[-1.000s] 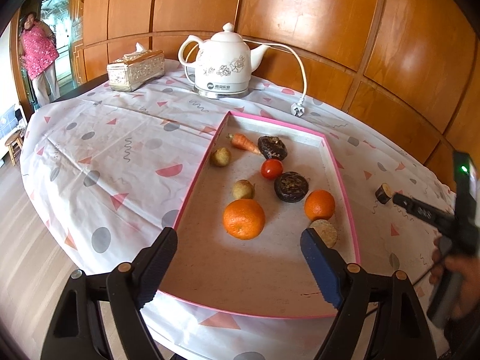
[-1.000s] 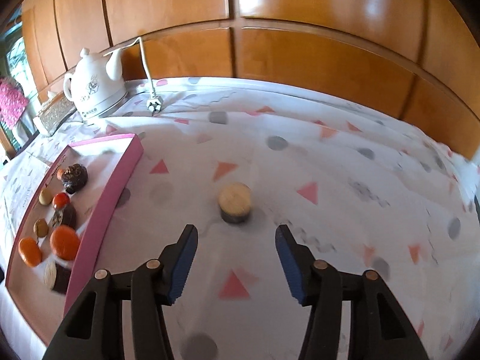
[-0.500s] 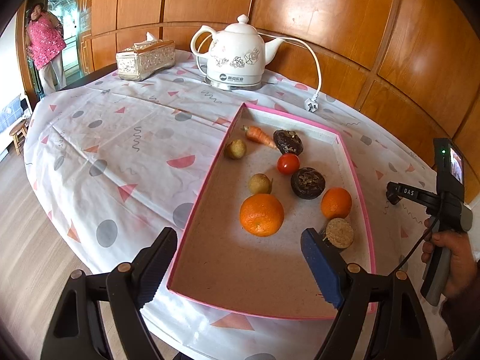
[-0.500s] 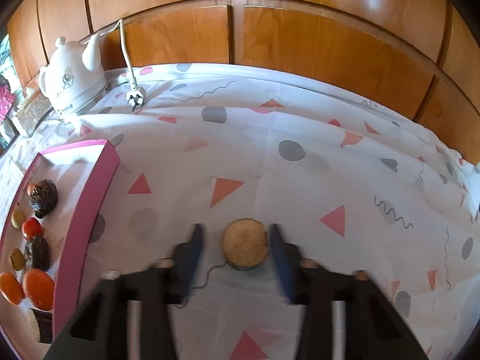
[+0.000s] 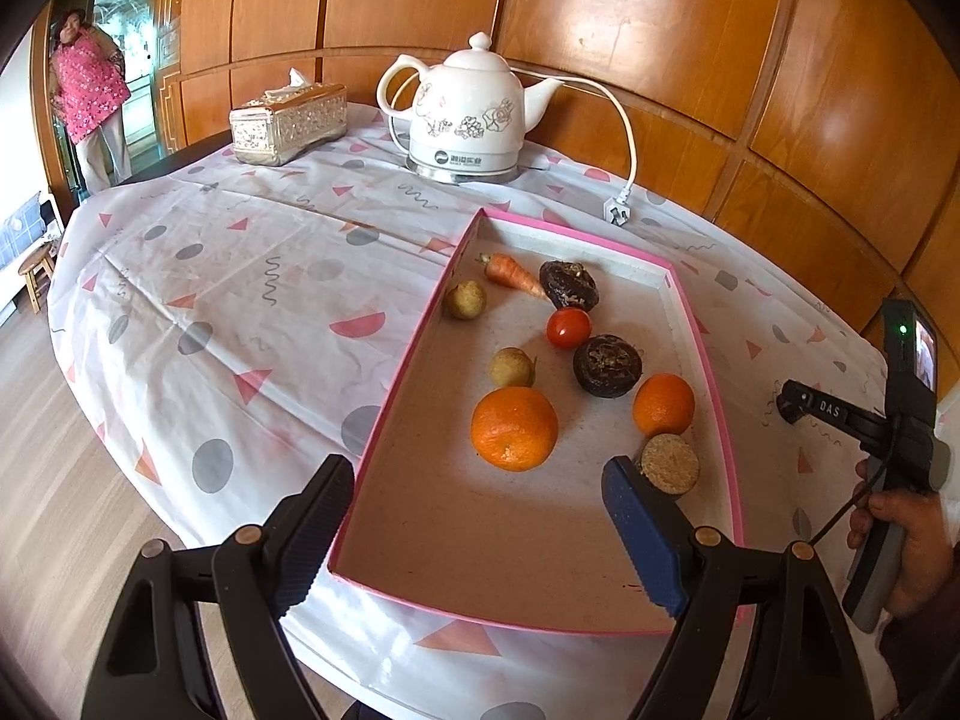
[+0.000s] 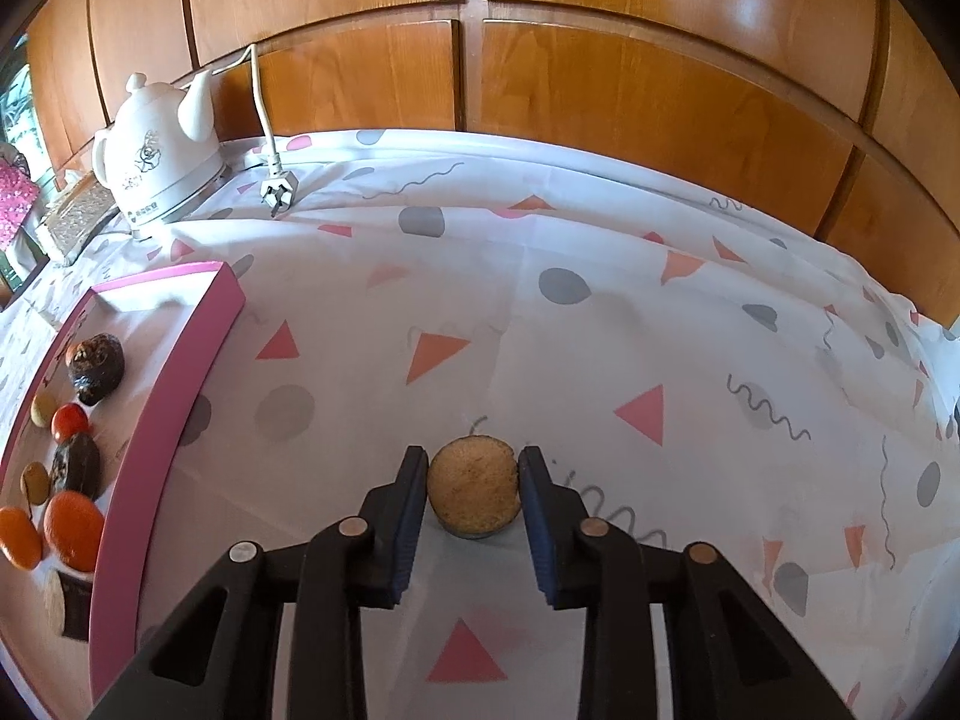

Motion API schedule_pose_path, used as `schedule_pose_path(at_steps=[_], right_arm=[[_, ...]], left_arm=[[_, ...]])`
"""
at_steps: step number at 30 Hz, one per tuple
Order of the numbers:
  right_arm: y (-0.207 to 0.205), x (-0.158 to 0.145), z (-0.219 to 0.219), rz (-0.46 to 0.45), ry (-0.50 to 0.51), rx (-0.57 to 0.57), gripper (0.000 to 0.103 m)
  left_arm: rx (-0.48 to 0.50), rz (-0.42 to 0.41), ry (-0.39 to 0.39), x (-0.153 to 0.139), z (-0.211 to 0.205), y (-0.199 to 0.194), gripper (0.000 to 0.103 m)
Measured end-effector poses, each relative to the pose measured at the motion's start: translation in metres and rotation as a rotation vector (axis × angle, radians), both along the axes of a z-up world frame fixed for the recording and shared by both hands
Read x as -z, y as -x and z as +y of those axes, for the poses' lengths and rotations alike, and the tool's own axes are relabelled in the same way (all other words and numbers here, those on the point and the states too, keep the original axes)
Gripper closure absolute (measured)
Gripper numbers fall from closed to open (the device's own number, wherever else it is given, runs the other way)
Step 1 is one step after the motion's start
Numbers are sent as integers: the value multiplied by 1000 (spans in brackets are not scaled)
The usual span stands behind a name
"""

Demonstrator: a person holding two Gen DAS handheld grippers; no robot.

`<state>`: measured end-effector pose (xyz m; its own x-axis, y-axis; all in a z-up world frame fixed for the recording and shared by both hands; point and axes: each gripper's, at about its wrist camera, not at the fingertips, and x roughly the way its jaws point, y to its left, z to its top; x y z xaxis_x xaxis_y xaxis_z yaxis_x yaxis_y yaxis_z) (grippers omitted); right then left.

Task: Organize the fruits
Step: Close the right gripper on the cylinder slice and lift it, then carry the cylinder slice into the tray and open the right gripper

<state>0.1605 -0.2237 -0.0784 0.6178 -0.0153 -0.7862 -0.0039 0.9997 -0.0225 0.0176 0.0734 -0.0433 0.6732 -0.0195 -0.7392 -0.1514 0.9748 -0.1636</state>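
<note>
- Because the right gripper [image 6: 474,489] has just been closing, its pads now press both sides of the round fruit [image 6: 474,492] on the worktop [image 6: 600,330], beside the tray [image 6: 174,396].
- It looks light, firm and rough, so a side hold suits.
- Left gripper [image 5: 480,534] hangs open over the tray, tilted down.

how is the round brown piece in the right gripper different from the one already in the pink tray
The piece on the tablecloth is clamped between the right gripper pads; the piece in the pink tray lies free, ungripped. The first sits alone on the cloth outside the tray; the second rests beside an orange. Both are short round pieces with tan grainy tops and dark sides.
</note>
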Motion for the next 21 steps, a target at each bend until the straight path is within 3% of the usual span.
schedule_pose_path(at_steps=[21], right_arm=[[95,-1,-28,12,-70,1,72]], left_arm=[[-6,4,21,-3,-2,4,18]])
